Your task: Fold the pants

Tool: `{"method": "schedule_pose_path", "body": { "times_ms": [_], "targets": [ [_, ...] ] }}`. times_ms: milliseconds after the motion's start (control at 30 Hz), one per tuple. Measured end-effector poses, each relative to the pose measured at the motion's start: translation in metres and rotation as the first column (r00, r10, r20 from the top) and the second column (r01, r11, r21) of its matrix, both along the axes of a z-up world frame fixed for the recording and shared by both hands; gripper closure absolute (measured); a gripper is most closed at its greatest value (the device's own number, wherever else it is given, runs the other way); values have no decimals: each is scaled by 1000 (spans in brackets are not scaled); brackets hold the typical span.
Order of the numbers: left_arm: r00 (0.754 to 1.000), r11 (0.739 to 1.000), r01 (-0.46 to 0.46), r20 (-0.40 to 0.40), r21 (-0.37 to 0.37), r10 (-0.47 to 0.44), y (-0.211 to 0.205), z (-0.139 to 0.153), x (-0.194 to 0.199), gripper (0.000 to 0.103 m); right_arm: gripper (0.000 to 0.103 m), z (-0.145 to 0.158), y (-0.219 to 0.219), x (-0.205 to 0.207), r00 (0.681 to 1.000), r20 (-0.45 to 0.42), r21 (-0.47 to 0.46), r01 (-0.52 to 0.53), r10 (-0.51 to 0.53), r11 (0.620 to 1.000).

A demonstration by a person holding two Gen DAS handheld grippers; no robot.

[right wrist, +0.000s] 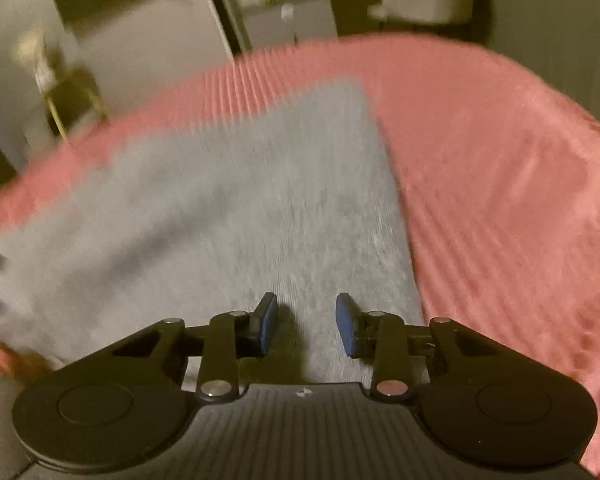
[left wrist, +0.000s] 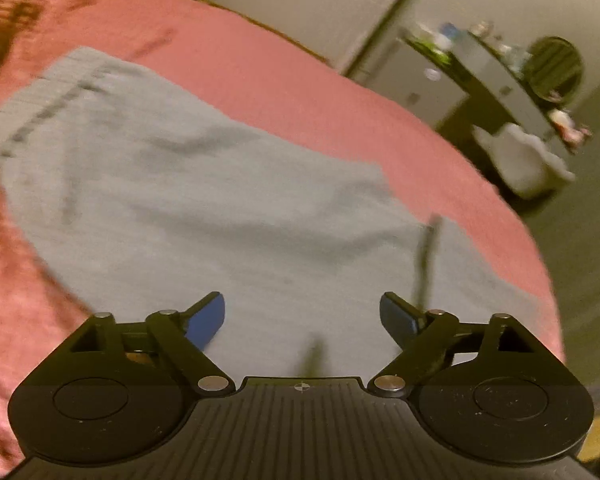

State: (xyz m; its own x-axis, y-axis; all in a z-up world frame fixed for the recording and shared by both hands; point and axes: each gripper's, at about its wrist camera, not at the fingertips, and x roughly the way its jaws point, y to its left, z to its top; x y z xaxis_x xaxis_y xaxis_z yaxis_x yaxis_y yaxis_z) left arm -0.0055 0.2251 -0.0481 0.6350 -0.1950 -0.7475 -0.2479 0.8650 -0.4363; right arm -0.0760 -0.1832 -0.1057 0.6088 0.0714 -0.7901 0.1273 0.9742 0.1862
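Note:
Grey pants lie flat on a pink ribbed bedspread, blurred by motion. My left gripper hovers over the near part of the pants. Its blue-padded fingers stand wide open with only cloth below them. In the right wrist view the same grey pants run away from me, with a straight edge along their right side against the bedspread. My right gripper is over that cloth near the edge. Its jaws stand partly apart, with nothing pinched between the pads.
Past the bed's far edge stand a dark desk with small items and a round mirror and a white chair. A gold-legged side table stands at the left in the right wrist view. The floor lies beyond the bed's right edge.

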Motion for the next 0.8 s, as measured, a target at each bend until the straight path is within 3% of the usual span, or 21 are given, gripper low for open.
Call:
{"method": "schedule_pose_path", "body": {
  "times_ms": [100, 167, 333, 533, 600, 667, 800],
  "targets": [
    [998, 996, -60, 3, 65, 60, 19, -4, -4, 12, 70, 17, 10, 2, 995, 86, 44, -60, 56, 997],
    [996, 993, -86, -5, 80, 86, 28, -7, -2, 12, 70, 24, 24, 8, 989, 112, 23, -97, 94, 995],
    [995, 993, -94, -2, 77, 95, 41, -7, -1, 11, 70, 15, 69, 38, 976, 96, 19, -200, 197, 980],
    [993, 982, -115, 16, 150, 114, 56, -15, -6, 11, 67, 16, 111, 85, 966, 120, -83, -219, 228, 972],
    [992, 981, -125, 8, 147, 125, 61, -19, -5, 11, 62, 20, 111, 91, 964, 162, -89, -199, 211, 976],
    [991, 982, -130, 14, 139, 129, 65, -20, -5, 11, 51, 15, 112, 97, 961, 164, -80, -210, 221, 974],
    [991, 980, -132, 16, 148, 131, 66, -21, -5, 10, 47, 6, 113, 78, 953, 160, -100, -245, 259, 964]
  ]
}}
